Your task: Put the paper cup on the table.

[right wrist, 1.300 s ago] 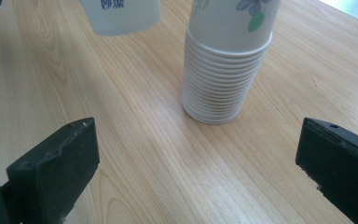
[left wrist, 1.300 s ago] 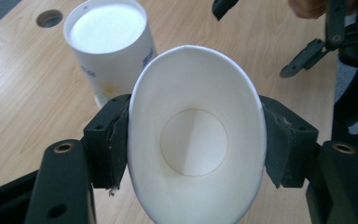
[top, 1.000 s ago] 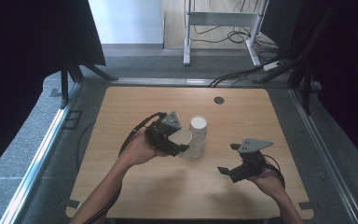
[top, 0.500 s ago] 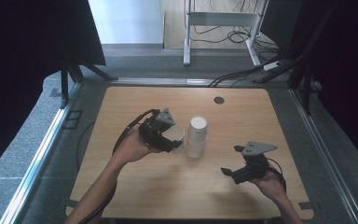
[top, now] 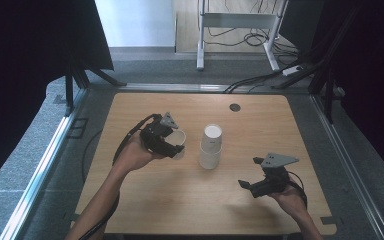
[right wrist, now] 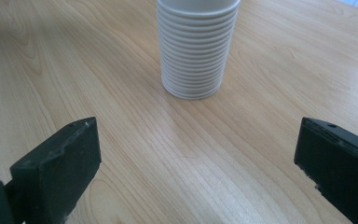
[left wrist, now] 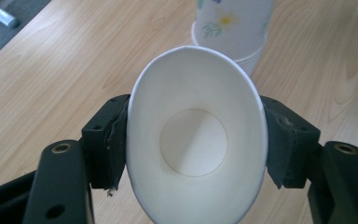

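A single white paper cup point(top: 179, 138) lies on its side between the jaws of my left gripper point(top: 179, 146), just left of the stack. In the left gripper view the cup point(left wrist: 196, 140) faces me mouth first, squeezed oval by the pads point(left wrist: 109, 140) on both sides. The jaws have just been opening slightly, with the cup still pressed between them. A stack of upside-down paper cups point(top: 210, 148) stands mid-table; its top cup point(left wrist: 233, 28) has a flower print. My right gripper point(top: 245, 186) hovers open at the front right, aimed at the stack point(right wrist: 196, 51), with nothing between its fingers.
The wooden table point(top: 260, 125) has a small dark round hole point(top: 235, 107) near its far edge. Cables trail from both grippers. A metal rail point(top: 45, 165) runs along the left side, and a white frame point(top: 235, 20) stands on the floor beyond.
My left gripper has carried the single cup leftward, away from the stack. The right gripper has hardly moved.
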The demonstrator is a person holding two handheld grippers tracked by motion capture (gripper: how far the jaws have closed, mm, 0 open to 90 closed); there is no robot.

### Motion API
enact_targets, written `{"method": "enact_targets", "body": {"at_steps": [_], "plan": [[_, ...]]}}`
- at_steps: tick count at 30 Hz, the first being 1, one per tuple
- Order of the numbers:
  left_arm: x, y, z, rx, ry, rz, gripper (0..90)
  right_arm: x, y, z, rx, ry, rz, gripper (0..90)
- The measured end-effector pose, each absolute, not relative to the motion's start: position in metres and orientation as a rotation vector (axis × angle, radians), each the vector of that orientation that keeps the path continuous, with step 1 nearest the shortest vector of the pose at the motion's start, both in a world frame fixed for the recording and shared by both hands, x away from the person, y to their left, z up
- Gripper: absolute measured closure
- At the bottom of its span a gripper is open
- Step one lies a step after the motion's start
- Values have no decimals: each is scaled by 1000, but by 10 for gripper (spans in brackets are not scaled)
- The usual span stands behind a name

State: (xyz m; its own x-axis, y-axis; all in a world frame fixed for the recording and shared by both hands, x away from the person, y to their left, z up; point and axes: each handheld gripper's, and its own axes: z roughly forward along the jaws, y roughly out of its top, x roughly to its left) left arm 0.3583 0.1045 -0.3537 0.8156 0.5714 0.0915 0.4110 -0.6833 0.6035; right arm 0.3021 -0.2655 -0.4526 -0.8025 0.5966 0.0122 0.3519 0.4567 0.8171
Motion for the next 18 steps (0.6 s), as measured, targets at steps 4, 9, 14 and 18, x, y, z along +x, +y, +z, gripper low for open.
{"method": "enact_targets", "body": {"at_steps": [4,9,14,18], "plan": [[363,109,-357,2421,765,379,317,302,-267,-456,840,2435,1264,10],[369,116,-363,2434,825,412,314,303,-268,-462,852,2438,1232,9],[375,125,-370,2426,882,416,307,303,-270,-466,865,2439,1203,9],[381,131,-377,2417,925,418,305,303,-270,-468,863,2443,1155,13]]}}
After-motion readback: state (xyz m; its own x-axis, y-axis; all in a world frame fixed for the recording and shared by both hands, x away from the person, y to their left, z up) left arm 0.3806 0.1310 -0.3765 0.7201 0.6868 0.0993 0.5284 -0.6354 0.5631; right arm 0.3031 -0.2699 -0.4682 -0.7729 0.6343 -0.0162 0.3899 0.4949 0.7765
